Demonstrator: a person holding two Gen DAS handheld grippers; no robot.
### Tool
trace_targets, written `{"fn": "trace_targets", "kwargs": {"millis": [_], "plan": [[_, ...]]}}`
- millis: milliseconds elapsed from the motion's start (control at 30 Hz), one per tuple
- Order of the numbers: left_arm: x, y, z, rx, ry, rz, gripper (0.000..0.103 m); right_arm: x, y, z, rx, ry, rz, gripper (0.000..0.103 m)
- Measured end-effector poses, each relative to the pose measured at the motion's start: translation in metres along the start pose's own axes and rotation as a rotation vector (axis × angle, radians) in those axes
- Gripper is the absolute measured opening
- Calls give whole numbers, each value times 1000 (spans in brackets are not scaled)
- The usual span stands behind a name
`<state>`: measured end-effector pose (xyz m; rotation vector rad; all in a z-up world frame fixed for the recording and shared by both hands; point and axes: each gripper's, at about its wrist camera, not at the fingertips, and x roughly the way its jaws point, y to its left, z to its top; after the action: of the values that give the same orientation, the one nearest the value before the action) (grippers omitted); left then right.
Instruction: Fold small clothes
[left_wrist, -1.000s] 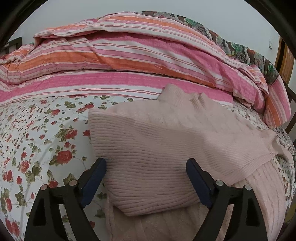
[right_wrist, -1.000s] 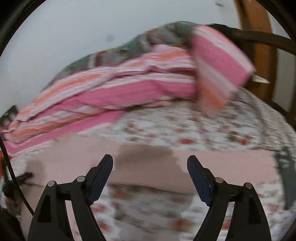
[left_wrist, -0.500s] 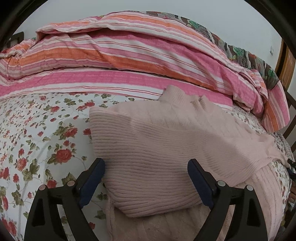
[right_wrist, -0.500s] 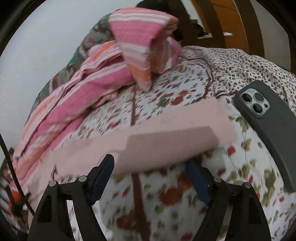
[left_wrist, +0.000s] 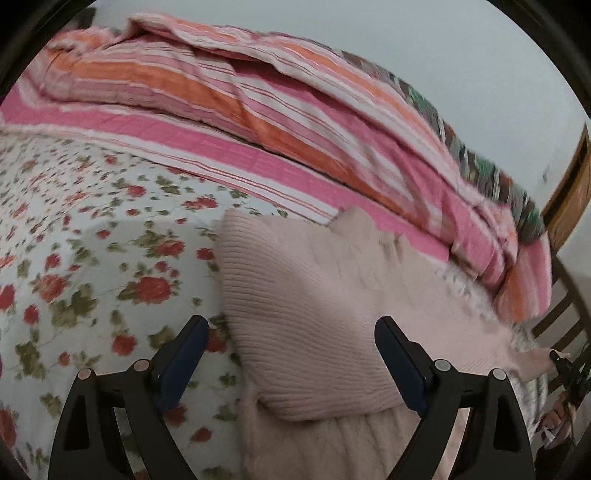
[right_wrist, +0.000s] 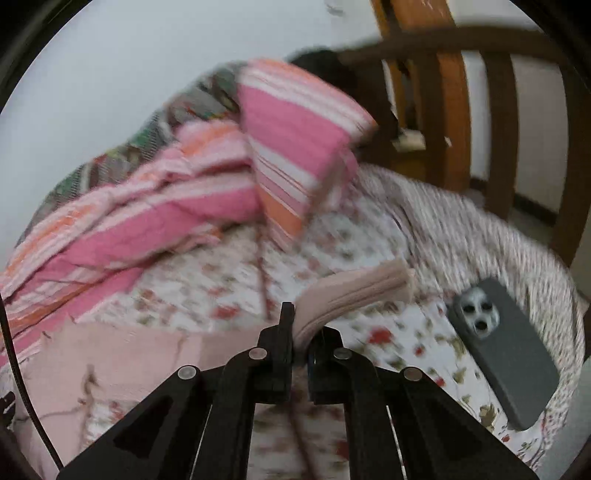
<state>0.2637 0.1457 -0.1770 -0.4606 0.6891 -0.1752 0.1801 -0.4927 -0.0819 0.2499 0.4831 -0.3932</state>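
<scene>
The left gripper (left_wrist: 290, 363) hovers with jaws spread wide, the folded pale pink ribbed knit sweater (left_wrist: 317, 306) lying between and beyond them on the floral bedsheet (left_wrist: 92, 236). The right gripper (right_wrist: 301, 343) pinches the sweater's cuff (right_wrist: 354, 291); right of its jaws lies a dark grey smartphone (right_wrist: 506, 354).
</scene>
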Motion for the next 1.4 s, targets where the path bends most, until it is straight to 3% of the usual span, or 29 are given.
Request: {"fn": "trace_targets", "kwargs": {"millis": [200,433,600,700,800,867,900,933,1000,1100,1200,1233,1400], "plan": [[-31,17,7,8,-63,69,91,-44,106,26,-171,-91,47,6],[-60,68,15,-147,-101,44,91,-75,281,15,-356,-110,227,6],[-73,87,20,-125,-130,180,91,-81,402,-36,-492,-56,392,6],[-81,99,20,-119,-143,222,91,-70,464,-91,-589,27,480,6],[-86,113,19,-135,-146,231,91,-40,503,-146,-673,164,491,6],[-85,116,18,-142,-136,224,91,-19,513,-170,-678,256,510,9],[-84,116,18,-141,-133,221,91,-12,517,-178,-677,293,511,22],[-83,115,18,-135,-131,221,91,-7,518,-184,-683,322,507,42],[-80,108,17,-113,-129,212,91,-7,517,-187,-714,357,538,58],[-74,94,16,-80,-113,177,91,-32,496,-173,-727,287,611,59],[-66,76,15,-52,-91,117,91,-56,457,-145,-688,172,655,76],[-63,70,14,-43,-83,97,91,-59,441,-137,-668,141,649,78],[-45,37,10,2,-48,47,91,-44,342,-107,-594,95,415,78]]}}
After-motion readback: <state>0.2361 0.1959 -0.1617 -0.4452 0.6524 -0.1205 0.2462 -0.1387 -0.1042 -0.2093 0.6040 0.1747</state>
